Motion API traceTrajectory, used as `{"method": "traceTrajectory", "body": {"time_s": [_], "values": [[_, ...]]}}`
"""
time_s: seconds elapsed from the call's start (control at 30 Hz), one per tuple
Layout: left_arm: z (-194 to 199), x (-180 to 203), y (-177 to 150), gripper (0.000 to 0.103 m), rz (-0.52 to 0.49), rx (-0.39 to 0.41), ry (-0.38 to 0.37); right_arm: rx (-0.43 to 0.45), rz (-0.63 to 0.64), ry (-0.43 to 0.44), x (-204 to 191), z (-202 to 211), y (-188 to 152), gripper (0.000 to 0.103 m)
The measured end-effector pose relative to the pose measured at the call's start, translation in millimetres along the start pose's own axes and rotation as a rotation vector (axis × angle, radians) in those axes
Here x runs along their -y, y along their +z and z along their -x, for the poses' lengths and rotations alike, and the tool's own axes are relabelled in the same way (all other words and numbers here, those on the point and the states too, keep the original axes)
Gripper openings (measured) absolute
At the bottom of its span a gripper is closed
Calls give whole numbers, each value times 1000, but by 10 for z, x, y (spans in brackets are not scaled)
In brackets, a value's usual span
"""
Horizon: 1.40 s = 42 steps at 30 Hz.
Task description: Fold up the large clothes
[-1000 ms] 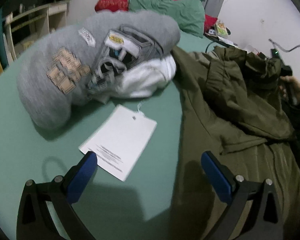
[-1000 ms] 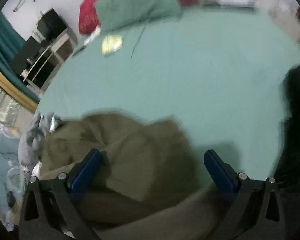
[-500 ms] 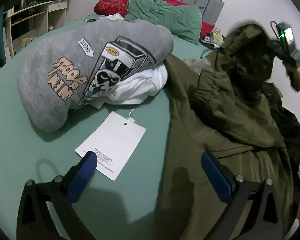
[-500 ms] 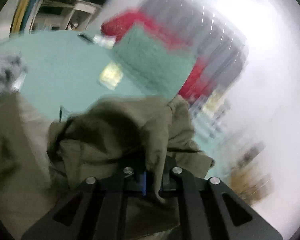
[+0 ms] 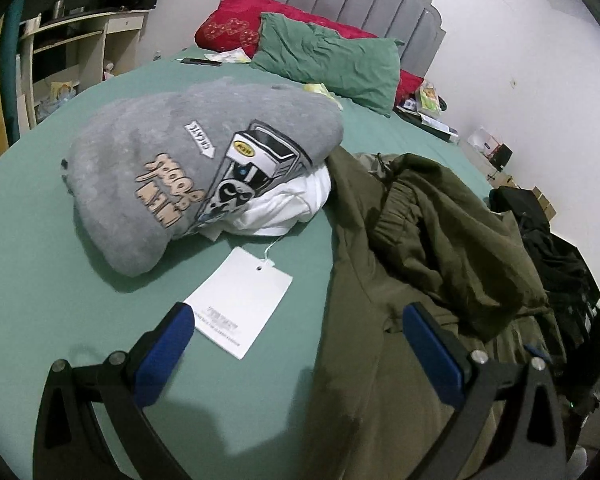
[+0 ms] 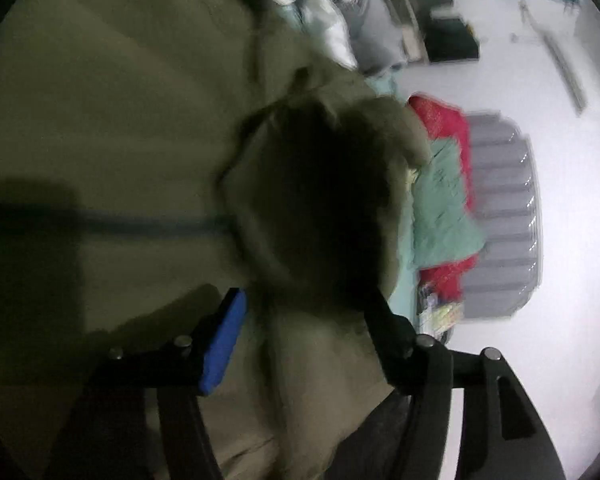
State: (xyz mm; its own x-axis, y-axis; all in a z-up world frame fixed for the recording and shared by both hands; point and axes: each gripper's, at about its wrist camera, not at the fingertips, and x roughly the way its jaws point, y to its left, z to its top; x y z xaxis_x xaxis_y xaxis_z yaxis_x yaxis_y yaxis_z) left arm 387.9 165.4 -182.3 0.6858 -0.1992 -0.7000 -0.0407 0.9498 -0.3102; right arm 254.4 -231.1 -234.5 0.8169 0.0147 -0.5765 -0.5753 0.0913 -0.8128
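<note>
An olive green jacket (image 5: 420, 264) lies crumpled on the right side of the green bed (image 5: 60, 272). My left gripper (image 5: 300, 344) is open and empty, hovering over the jacket's left edge and a white hang tag (image 5: 240, 300). In the blurred right wrist view the jacket (image 6: 120, 120) fills the frame. My right gripper (image 6: 304, 332) has its jaws apart with a dark fold of the jacket (image 6: 320, 208) lying between the fingers.
A grey printed sweatshirt (image 5: 188, 168) lies folded over a white garment (image 5: 288, 204). Green pillow (image 5: 332, 60) and red pillow (image 5: 236, 28) lie by the grey headboard. Black clothes (image 5: 556, 248) are heaped at the right edge. Shelves (image 5: 60, 52) stand left.
The right gripper was shut on the raised jacket hood; now its jaws are apart and the jacket has dropped back onto the bed. The left gripper has barely moved.
</note>
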Motion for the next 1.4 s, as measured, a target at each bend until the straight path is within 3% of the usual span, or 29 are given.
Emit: {"method": "traceTrajectory", "body": {"time_s": [0.07, 0.17, 0.23, 0.27, 0.37, 0.4, 0.43, 0.47, 0.5, 0.57, 0.63, 0.7, 0.77, 0.83, 0.93, 0.97, 1.0, 1.03, 1.07, 1.13, 1.17, 1.33, 1.4], "values": [[47, -35, -5, 103, 7, 0, -11, -13, -99, 25, 91, 245, -24, 70], [85, -51, 1, 103, 15, 6, -21, 56, -276, -5, 546, 412, 189, 76], [79, -47, 13, 103, 12, 6, -18, 116, -389, -4, 934, 214, 504, 84], [71, -44, 17, 103, 12, 3, -19, 134, -465, 39, 1049, 153, 641, 91], [49, -17, 40, 103, 10, -7, -30, 93, -667, 311, 1292, -336, 958, 91], [48, -9, 42, 103, 6, -9, -31, 46, -688, 373, 1273, -525, 1028, 81], [50, -3, 42, 103, -1, -11, -34, 7, -684, 414, 1239, -634, 1059, 60], [52, 1, 41, 103, -7, -11, -34, -38, -655, 420, 1198, -758, 1082, 5], [64, 1, 40, 103, -11, -9, -31, -80, -610, 392, 1198, -849, 1074, 6], [80, -11, 42, 103, -9, -6, -30, -111, -490, 229, 1333, -805, 981, 6], [92, -43, 49, 103, 10, -8, -40, -175, -314, -87, 1597, -692, 810, 6], [91, -66, 45, 103, 30, -14, -53, -205, -174, -318, 1771, -594, 631, 6], [83, -52, 20, 103, 32, -15, -53, -192, -34, -400, 1677, -558, 486, 6], [67, -14, -1, 103, 17, -22, -46, -153, 27, -360, 1408, -523, 398, 7], [70, 89, -64, 103, -18, -33, -45, -99, 26, -160, 757, -583, 324, 15], [74, 125, -100, 103, -34, -41, -43, -94, 22, -113, 571, -606, 343, 25], [89, 174, -158, 103, -52, -53, -37, -90, 11, -62, 391, -612, 362, 52], [112, 210, -213, 103, -58, -60, -33, -87, -15, -47, 271, -598, 374, 62], [138, 224, -274, 103, -54, -71, -35, -86, -48, -102, 227, -565, 375, 62], [183, 239, -379, 103, -36, -88, -51, -96, -195, -42, 394, -462, 309, 64], [211, 251, -440, 103, -27, -98, -56, -94, -278, -13, 522, -369, 245, 70], [405, 207, -826, 103, 27, -123, 2, -69, -600, 46, 1061, 246, -278, 76], [466, 158, -1012, 103, 60, -155, 5, -56, -704, 51, 1044, 535, -477, 81]]}}
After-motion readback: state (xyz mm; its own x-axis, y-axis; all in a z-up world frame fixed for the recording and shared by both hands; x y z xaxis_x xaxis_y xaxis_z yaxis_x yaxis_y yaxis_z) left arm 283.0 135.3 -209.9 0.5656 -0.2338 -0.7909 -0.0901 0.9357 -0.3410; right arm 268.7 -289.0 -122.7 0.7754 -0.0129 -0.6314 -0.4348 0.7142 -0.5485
